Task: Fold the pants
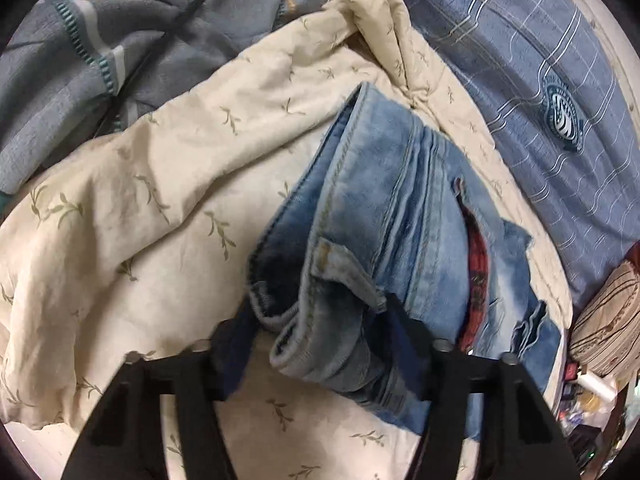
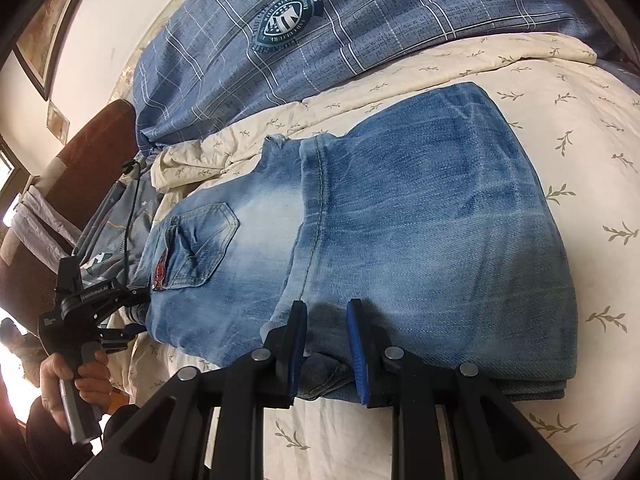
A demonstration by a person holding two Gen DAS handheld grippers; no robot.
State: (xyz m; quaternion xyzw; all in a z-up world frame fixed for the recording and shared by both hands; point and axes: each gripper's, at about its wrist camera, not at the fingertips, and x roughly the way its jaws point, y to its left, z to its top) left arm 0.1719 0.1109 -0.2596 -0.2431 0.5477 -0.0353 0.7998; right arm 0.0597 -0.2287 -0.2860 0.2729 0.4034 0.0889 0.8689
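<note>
Light blue jeans (image 2: pixel 400 208) lie folded on a cream leaf-print quilt (image 2: pixel 560 120), waistband and back pocket to the left, folded legs on top to the right. My right gripper (image 2: pixel 326 344) stands at the near edge of the jeans with its blue-padded fingers (image 2: pixel 298 344) a little apart around a denim fold; the grip is unclear. In the left wrist view the jeans' waistband (image 1: pixel 360 248) is bunched between the fingers of my left gripper (image 1: pixel 320 344), which are wide apart. The left gripper also shows in the right wrist view (image 2: pixel 132 304) at the waistband end.
A blue plaid duvet with a round crest (image 2: pixel 284 20) lies beyond the jeans. A grey striped blanket (image 1: pixel 100 40) with a black cable lies at the back left. A brown headboard (image 2: pixel 80 148) and cluttered items (image 1: pixel 600 340) stand at the bed's side.
</note>
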